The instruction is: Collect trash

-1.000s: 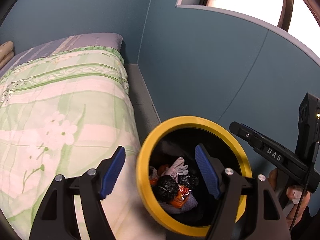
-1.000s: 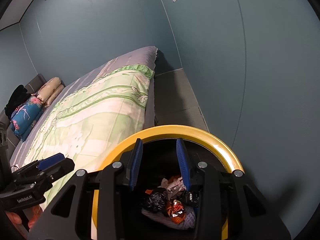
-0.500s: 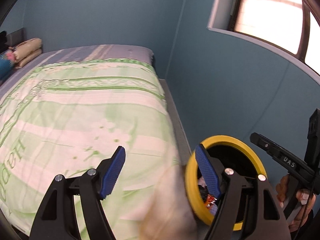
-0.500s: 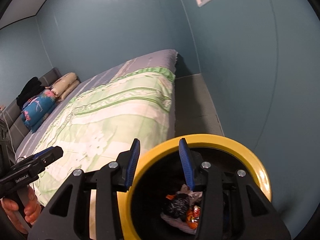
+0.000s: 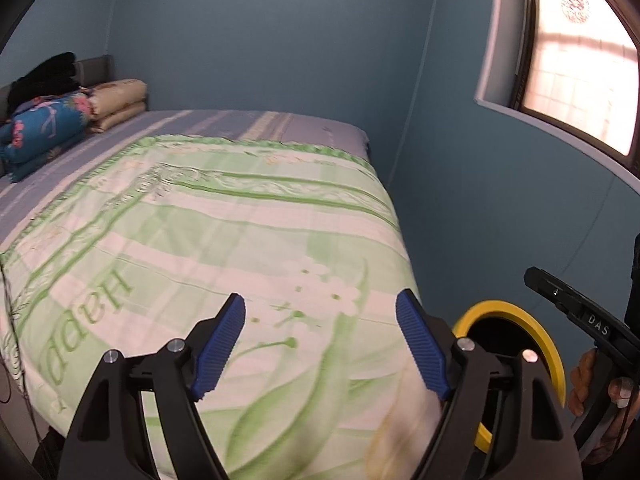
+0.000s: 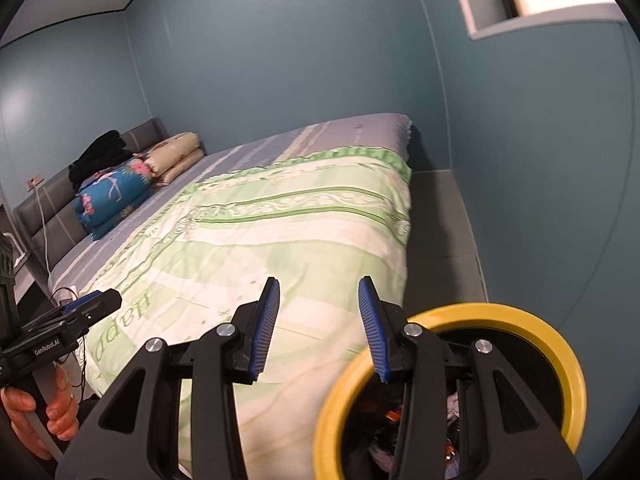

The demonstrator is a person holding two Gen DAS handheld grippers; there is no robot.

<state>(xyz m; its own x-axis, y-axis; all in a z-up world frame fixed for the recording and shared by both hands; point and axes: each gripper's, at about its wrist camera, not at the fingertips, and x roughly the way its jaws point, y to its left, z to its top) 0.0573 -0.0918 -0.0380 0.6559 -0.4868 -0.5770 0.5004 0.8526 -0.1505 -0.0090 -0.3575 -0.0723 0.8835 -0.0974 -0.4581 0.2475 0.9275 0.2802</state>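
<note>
Trash bin (image 6: 560, 364): round, black inside, thick glossy yellow rim; standing on the floor in the narrow gap between the bed (image 6: 280, 232) and the blue wall. It is lying low and to the right of both pairs of fingers.

Bin contents (image 6: 384, 446): crumpled wrappers, black, white and orange, lying loose at the bottom, partly hidden by the right gripper's frame.

Right gripper (image 6: 318, 320): fingers standing at a narrow gap that has just been widening, holding nothing; ribbed blue pads on black frames. It is hanging right above the bin's near-left rim, so it is judged the nearer one to the bin.

Left gripper (image 5: 320, 340): fingers standing wide, having just been opening further, holding nothing; pointing over the quilt (image 5: 200, 240), with the bin off past its right finger.

Quilt: soft cotton, pale green and cream, flower print, lying flat. No loose trash is showing on it.

Pillows (image 6: 116, 196): folded stack at the headboard, well apart.
</note>
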